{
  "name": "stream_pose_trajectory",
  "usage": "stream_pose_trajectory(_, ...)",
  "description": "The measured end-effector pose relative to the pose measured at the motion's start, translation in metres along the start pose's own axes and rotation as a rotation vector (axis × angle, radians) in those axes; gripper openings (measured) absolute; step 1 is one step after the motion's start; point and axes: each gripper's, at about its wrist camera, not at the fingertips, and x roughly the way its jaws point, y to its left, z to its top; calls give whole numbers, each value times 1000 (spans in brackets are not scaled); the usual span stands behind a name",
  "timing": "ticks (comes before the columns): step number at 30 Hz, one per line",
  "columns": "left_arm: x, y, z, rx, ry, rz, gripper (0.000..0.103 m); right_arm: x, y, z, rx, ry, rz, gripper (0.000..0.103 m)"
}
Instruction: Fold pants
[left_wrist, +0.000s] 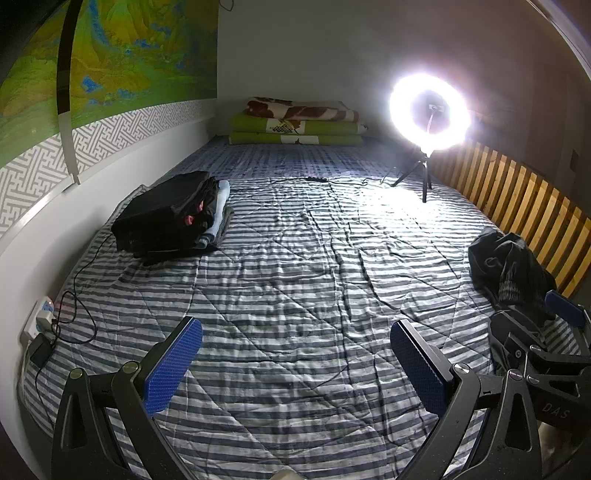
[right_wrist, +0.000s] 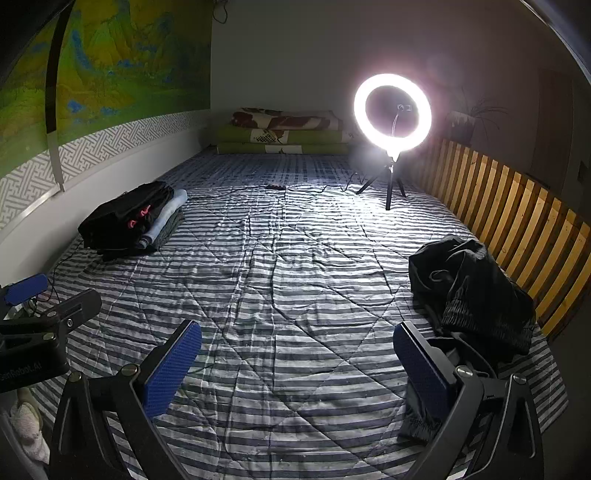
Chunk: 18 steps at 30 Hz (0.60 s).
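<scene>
One striped quilt (right_wrist: 295, 295) is spreading beneath me, a stack of folded clothes (left_wrist: 170, 218) sitting near the wall. Crumpled black pants (right_wrist: 476, 291) are lying by the slatted wooden rail (right_wrist: 517, 218). My left gripper (left_wrist: 295, 362) and right gripper (right_wrist: 297, 363) are hovering spread wide, gripping nothing.

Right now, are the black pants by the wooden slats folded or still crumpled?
Crumpled. The black pants lie in a bunched, uneven heap, unlike the flat folded stack near the wall.
</scene>
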Motion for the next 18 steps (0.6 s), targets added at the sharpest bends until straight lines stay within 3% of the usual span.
stream_pose_trajectory(18,3,-2,-1,12,2,-12,103,0,0,1,1,-2,1,102)
